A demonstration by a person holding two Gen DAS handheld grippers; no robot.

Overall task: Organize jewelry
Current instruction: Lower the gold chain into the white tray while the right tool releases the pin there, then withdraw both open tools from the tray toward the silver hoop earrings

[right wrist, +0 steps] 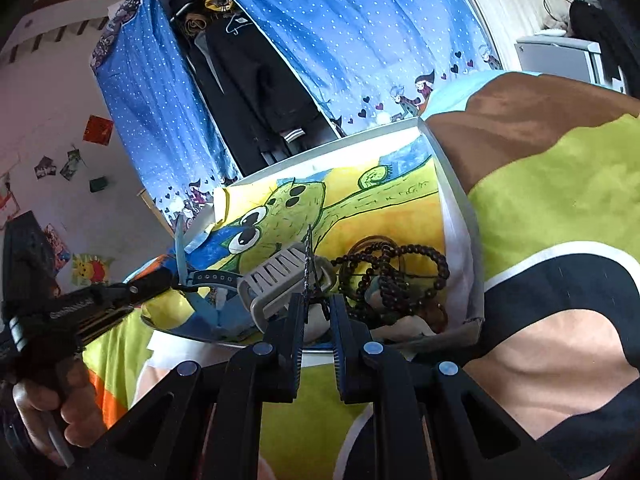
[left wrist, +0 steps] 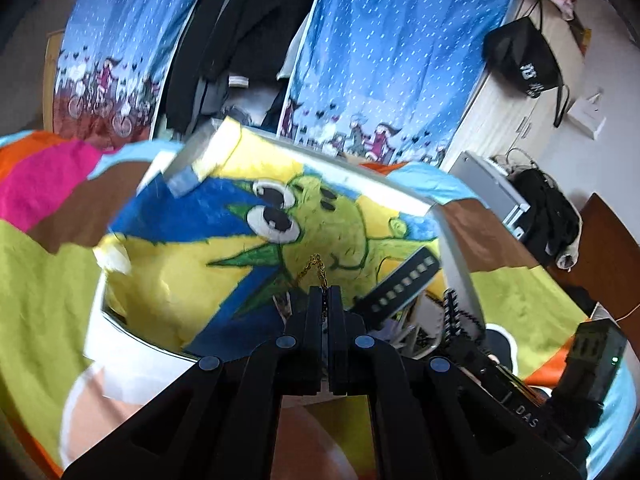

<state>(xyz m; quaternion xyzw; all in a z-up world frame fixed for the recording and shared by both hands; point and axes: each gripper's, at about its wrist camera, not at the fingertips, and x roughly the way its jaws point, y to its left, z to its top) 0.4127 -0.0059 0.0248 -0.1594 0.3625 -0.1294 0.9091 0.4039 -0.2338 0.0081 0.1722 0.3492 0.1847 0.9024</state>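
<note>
A white box (left wrist: 404,192) lined with a cactus cartoon drawing lies on a colourful cloth. In the left wrist view my left gripper (left wrist: 325,291) is shut on a gold chain (left wrist: 316,266), which loops up from the fingertips over the drawing. A slotted hair clip (left wrist: 404,284) lies just to its right. In the right wrist view my right gripper (right wrist: 319,308) stands open over the near edge of the box (right wrist: 360,136). A thin dark toothed piece (right wrist: 309,260) rises from between its fingers. The grey slotted hair clip (right wrist: 280,274) lies left of it and dark bead bracelets (right wrist: 396,272) right of it.
A blue-grey watch strap (right wrist: 212,278) lies in the box's left part. A hand (right wrist: 60,412) holds the left gripper's handle at the left of the right wrist view. Blue dotted curtains (left wrist: 400,60) and hanging dark clothes (left wrist: 248,40) stand behind the box. A cabinet (left wrist: 516,108) is at right.
</note>
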